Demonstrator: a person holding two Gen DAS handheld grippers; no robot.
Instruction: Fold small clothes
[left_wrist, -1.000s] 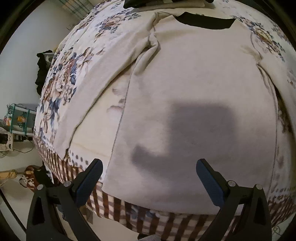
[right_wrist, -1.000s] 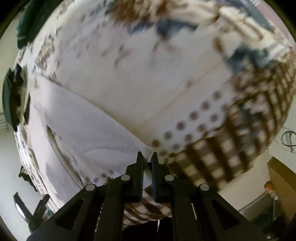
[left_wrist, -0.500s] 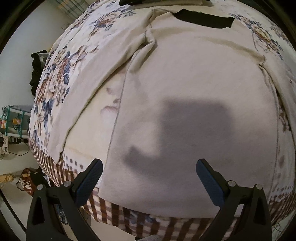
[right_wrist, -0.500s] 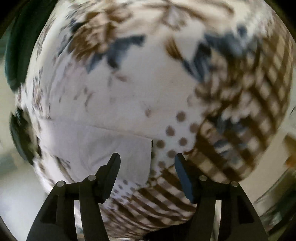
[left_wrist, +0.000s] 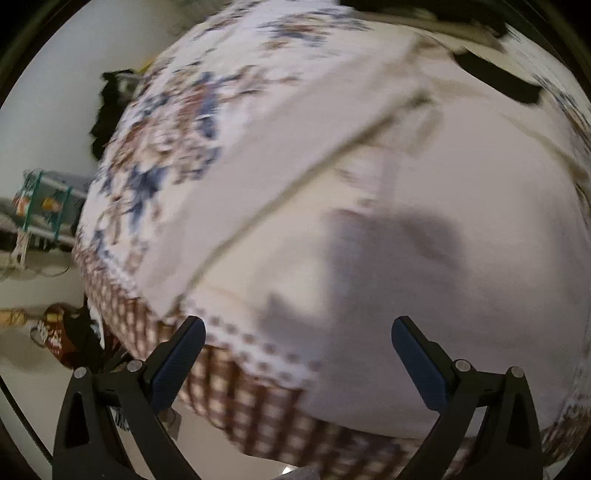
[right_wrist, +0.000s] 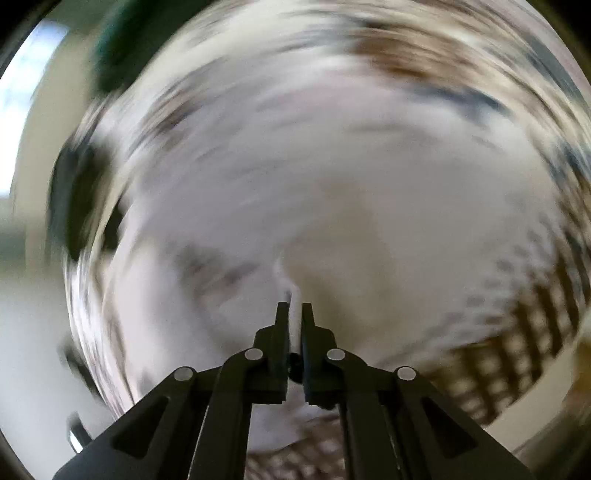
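Note:
A cream long-sleeved shirt (left_wrist: 461, 206) with a black neck band (left_wrist: 495, 77) lies flat on a floral bedspread (left_wrist: 177, 147). Its left sleeve (left_wrist: 280, 173) runs down towards the bed's edge. My left gripper (left_wrist: 295, 354) is open and empty, above the shirt's lower left corner and the bed edge. In the blurred right wrist view my right gripper (right_wrist: 294, 314) is shut on a fold of the shirt's cream cloth (right_wrist: 291, 291), which rises from between the fingertips.
The bedspread's brown checked border (left_wrist: 258, 406) hangs over the near edge. On the floor at left stand a teal rack (left_wrist: 40, 206), dark clothes (left_wrist: 107, 110) and a red bag (left_wrist: 55, 336). The right wrist view shows the checked border (right_wrist: 517, 350) at lower right.
My right gripper opened half a second ago and has now shut again on the shirt's cloth, moving fast. My left gripper has swung left, towards the shirt's left side and sleeve.

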